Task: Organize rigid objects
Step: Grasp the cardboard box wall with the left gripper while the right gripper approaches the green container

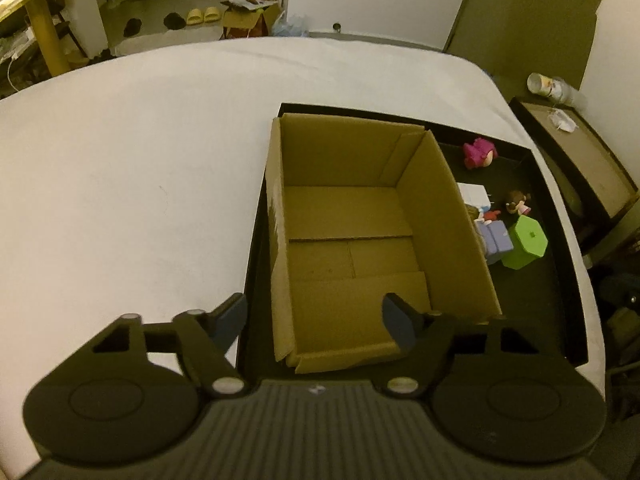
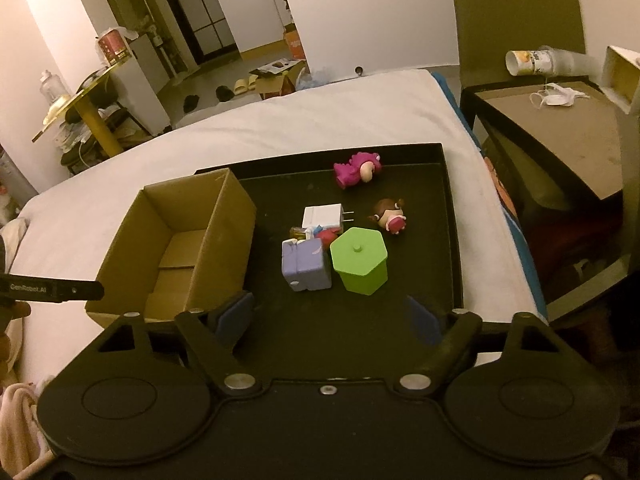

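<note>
White bedding carries a black tray [image 2: 450, 216] where the empty cardboard box [image 2: 176, 236] waits beside clustered toys like the green hexagonal container [image 2: 360, 260], handy for the left gripper [image 1: 316, 320] and right gripper [image 2: 332, 316], both spread wide and holding nothing.

Home bedroom: bed [image 1: 140, 152], slippers [image 1: 202, 16]

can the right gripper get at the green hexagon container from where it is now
Probably yes. The right gripper is open with bare black tray between it and the green hexagon container. The purple block crowds its left side, so the jaws have little room there.
</note>
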Demonstrator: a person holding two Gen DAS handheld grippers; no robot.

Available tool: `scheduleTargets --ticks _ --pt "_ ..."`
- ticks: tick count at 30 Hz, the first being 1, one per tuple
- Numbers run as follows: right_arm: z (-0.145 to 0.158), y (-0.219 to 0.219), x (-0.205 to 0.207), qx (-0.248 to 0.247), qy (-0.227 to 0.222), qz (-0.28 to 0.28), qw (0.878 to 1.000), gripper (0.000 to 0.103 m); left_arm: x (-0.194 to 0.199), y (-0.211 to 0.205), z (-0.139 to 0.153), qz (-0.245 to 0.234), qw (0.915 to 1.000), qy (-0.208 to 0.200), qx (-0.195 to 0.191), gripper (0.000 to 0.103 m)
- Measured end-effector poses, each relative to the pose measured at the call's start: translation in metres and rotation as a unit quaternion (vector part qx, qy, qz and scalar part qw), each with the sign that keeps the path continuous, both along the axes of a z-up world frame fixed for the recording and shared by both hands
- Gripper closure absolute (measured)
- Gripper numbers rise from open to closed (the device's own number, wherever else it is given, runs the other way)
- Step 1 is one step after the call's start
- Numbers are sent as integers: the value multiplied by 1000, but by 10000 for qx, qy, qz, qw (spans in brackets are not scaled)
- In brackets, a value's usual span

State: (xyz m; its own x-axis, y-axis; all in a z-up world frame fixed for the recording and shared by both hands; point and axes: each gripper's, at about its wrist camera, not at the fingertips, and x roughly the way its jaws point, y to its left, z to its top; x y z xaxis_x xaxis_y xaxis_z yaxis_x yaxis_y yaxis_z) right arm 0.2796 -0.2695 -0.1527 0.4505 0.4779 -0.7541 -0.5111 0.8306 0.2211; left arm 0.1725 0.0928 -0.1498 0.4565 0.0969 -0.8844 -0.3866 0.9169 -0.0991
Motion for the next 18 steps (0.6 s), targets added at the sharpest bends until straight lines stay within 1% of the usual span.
scheduleTargets --ticks 5,7,10,13,15,18 --pt "-16 8 15 -98 121 30 9999 25 16 2 -4 -42 9999 114 -38 40" --pt "-22 11 21 -146 147 23 9998 25 21 4 -8 7 9997 202 -151 44" --pt "-30 15 31 -205 170 -6 9996 27 29 5 -13 15 9995 318 -84 48" --pt "-37 18 40 -211 185 -17 9996 28 33 10 -20 65 9989 428 -156 52" --pt "-40 20 44 -236 156 2 9996 28 35 12 -24 74 9988 472 -118 54" --pt "-46 23 51 -293 141 39 9995 29 38 19 -29 128 9985 511 -162 58"
